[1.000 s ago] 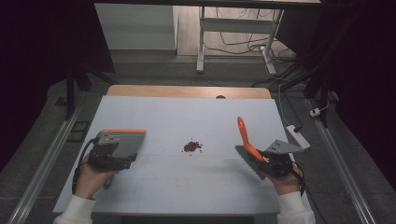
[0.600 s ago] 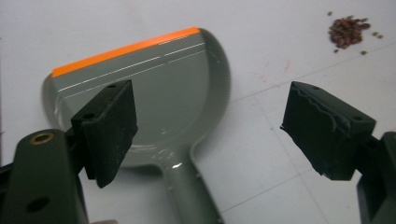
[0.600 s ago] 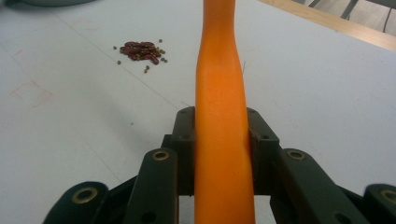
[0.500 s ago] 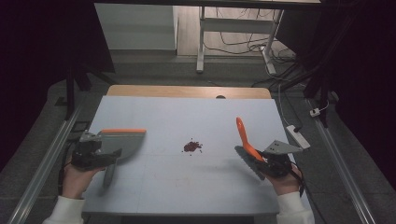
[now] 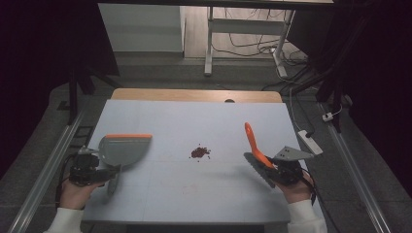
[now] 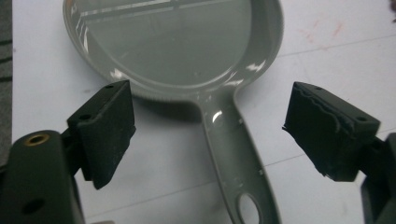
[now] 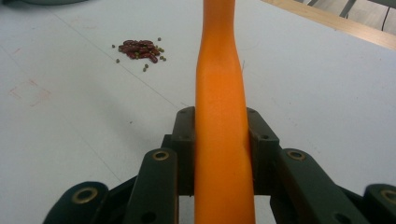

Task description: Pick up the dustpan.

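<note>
- High view: a grey dustpan [image 5: 122, 149] with an orange lip is laid flat on the worktop [image 5: 194, 116] at the left, its handle pointing at the left gripper [image 5: 99, 173]. A small heap of beans [image 5: 199, 152] is seen at the middle. At the right, an orange-handled brush [image 5: 256, 150] is gripped by the right gripper [image 5: 270, 167], handle tilted upward.
- Left gripper view: the jaws are spread wide, released, with the dustpan handle [image 6: 236, 158] lying between them, untouched.
- Right gripper view: the jaws are clenched on the brush handle [image 7: 222, 116]; the beans [image 7: 139, 49] are seen ahead, to the left.
</note>
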Action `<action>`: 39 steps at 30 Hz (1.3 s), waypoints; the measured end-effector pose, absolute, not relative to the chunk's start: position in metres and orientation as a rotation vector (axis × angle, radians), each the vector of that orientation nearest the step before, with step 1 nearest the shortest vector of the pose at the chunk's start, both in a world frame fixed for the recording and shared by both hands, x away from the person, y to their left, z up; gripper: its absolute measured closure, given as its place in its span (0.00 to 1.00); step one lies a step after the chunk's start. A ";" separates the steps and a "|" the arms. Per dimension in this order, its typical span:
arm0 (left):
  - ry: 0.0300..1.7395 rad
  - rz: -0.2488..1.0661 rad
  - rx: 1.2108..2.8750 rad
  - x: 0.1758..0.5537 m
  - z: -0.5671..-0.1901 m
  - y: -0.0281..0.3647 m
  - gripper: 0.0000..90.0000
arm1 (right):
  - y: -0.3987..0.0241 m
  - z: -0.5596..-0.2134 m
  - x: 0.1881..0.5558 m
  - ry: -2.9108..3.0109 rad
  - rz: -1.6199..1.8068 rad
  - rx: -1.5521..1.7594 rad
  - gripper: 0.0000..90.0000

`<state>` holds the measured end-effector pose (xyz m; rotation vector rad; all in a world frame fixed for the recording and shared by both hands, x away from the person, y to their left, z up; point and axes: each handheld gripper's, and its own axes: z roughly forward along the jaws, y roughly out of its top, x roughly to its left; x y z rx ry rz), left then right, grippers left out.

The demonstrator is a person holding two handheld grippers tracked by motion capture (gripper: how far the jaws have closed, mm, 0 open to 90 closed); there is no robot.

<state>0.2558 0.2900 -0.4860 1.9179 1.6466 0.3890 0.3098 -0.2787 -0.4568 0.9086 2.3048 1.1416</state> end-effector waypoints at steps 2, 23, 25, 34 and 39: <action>1.650 0.355 1.902 0.255 -0.490 0.291 0.18 | -0.280 -0.456 0.310 2.302 1.145 0.908 0.77; 1.747 0.272 1.896 0.268 -0.523 0.279 0.22 | -0.277 -0.457 0.309 2.299 1.122 0.877 0.77; 1.759 0.270 1.881 0.269 -0.525 0.280 0.24 | -0.277 -0.457 0.309 2.298 1.122 0.876 0.77; 1.766 0.263 1.874 0.274 -0.531 0.274 0.33 | -0.277 -0.459 0.310 2.301 1.115 0.881 0.77; 1.776 0.266 1.866 0.275 -0.531 0.274 0.43 | -0.277 -0.459 0.310 2.304 1.111 0.879 0.77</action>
